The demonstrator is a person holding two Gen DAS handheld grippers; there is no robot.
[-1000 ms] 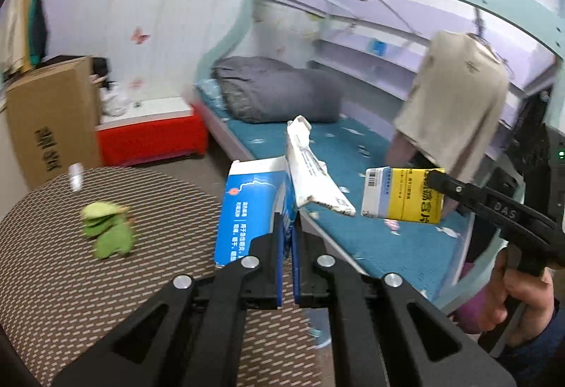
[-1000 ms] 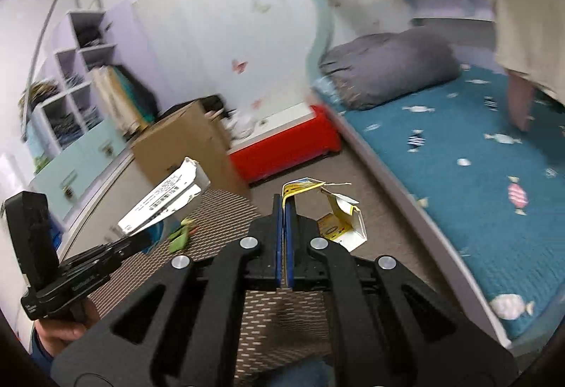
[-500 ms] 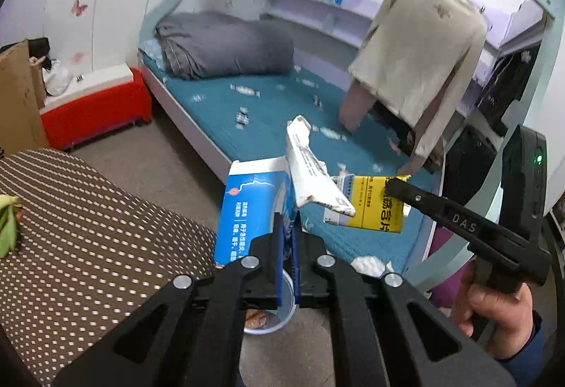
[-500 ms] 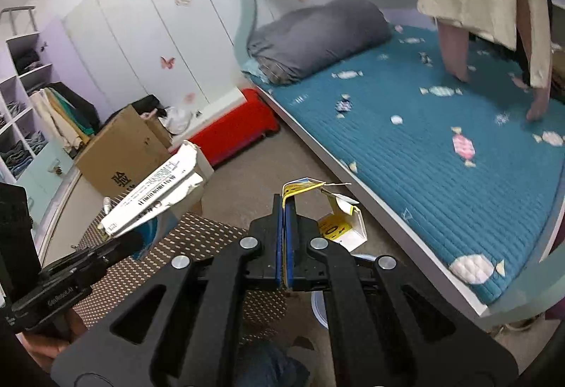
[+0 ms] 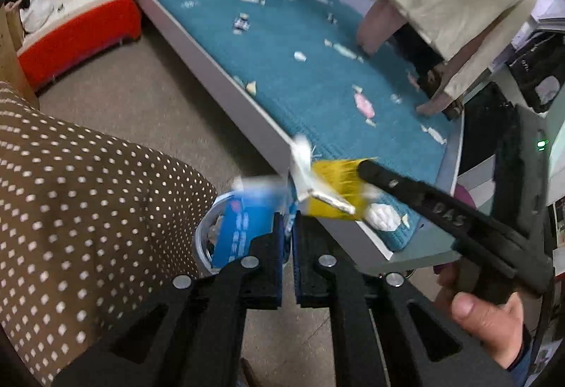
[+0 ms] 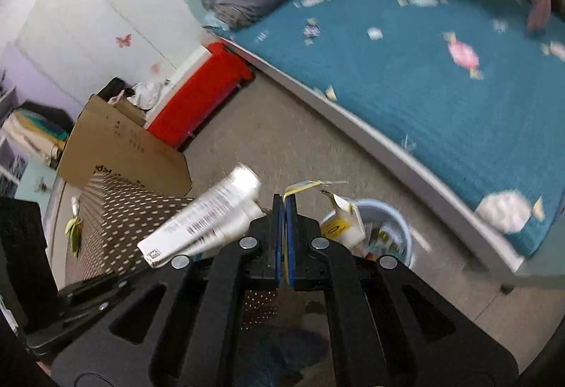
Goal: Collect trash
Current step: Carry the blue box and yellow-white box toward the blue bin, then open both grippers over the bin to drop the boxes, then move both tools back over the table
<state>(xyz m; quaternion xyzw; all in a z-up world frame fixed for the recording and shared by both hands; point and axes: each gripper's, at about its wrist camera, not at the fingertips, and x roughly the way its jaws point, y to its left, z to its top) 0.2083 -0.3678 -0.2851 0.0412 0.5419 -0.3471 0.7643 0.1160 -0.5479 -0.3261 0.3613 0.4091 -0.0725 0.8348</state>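
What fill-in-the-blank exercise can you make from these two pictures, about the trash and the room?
1. The right gripper is ____ on the yellow box.
2. The pale blue ____ on the floor holds wrappers.
3. The tablecloth is brown with white ____.
4. The low chest beside the bed is ____.
Missing words: shut; bin; dots; red.

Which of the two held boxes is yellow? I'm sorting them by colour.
The yellow box is the one pinched in the right gripper. The left gripper, with fingers opening, carries the blue-and-white box over the bin.
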